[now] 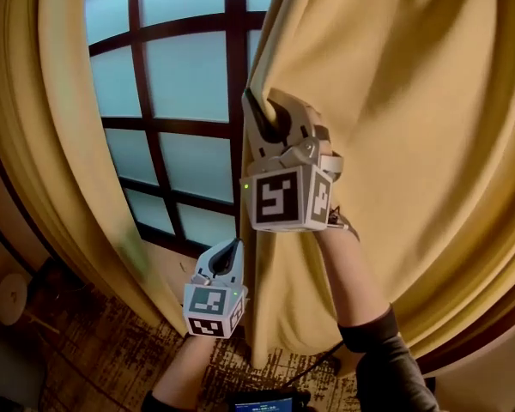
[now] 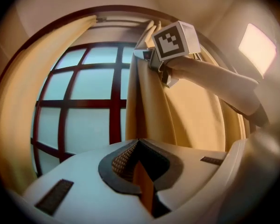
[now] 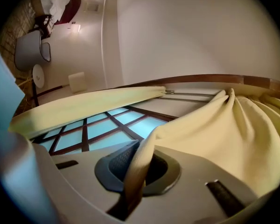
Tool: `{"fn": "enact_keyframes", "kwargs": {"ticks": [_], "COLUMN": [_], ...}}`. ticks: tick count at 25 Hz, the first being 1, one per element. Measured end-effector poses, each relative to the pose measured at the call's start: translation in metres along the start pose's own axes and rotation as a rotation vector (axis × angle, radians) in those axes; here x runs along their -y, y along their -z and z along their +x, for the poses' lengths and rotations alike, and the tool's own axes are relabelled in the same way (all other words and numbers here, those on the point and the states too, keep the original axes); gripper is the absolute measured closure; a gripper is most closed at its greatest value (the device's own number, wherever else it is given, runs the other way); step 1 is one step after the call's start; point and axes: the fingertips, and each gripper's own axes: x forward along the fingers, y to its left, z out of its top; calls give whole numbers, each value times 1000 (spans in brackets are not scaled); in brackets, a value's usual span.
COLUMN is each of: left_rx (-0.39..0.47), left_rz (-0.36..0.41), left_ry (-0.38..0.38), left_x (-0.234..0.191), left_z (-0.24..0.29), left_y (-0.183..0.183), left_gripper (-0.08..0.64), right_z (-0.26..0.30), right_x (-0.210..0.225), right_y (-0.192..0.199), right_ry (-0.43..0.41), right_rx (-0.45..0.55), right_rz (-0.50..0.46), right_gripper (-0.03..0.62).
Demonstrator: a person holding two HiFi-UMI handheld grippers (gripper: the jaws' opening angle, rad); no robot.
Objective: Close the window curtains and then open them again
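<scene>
Against the dark-framed frosted window (image 1: 180,84), the right gripper (image 1: 270,114) pinches in its jaws the inner edge of the mustard-yellow fabric curtain (image 1: 412,144), while the left gripper (image 1: 232,249) hangs below with jaws together and empty; a firm, level pull would likely serve best.

The left hand-held gripper (image 2: 139,143) pinches the yellow curtain's (image 2: 191,111) edge.

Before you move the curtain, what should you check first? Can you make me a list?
1. Right gripper clamped on the right mustard-yellow fabric curtain edge: ok.
2. Left gripper holding the left mustard-yellow fabric curtain: not ok, shut and away from it.
3. Curtains meeting over the dark-framed frosted glass window: not ok, panes show.
4. Thin metal curtain rod free of snags: cannot tell.
</scene>
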Motion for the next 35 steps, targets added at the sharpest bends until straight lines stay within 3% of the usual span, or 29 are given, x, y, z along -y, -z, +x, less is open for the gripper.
{"fn": "enact_keyframes", "kwargs": {"ticks": [3,8,17,24,29,35], "left_rx": [-11,-3,-2,-6,-14,-11], "left_rz": [-20,-33,-34,-31,-37,-11], "left_ry": [-57,-113,-118,-64,-27,-55], "left_x": [-42,-86,-136,-148,-130,-109], "left_z": [-15,-35,-64,-66,-56,-39], "left_y": [7,11,21,21,17,22], "left_gripper": [557,557,557,557,557,557], "right_z": [25,56,82,80,69,55], "right_x": [-26,-99,-119,-112,-107,-95], "right_y": [-23,-56,-90,-90,-74,-48], "right_ry": [-24,-134,-107,-65,-66,-55], "right_rx": [33,79,83,5,-8,7], "right_rz": [-26,-51,-33,-48,-36,-14], "right_gripper": [563,563,563,561,561,561]}}
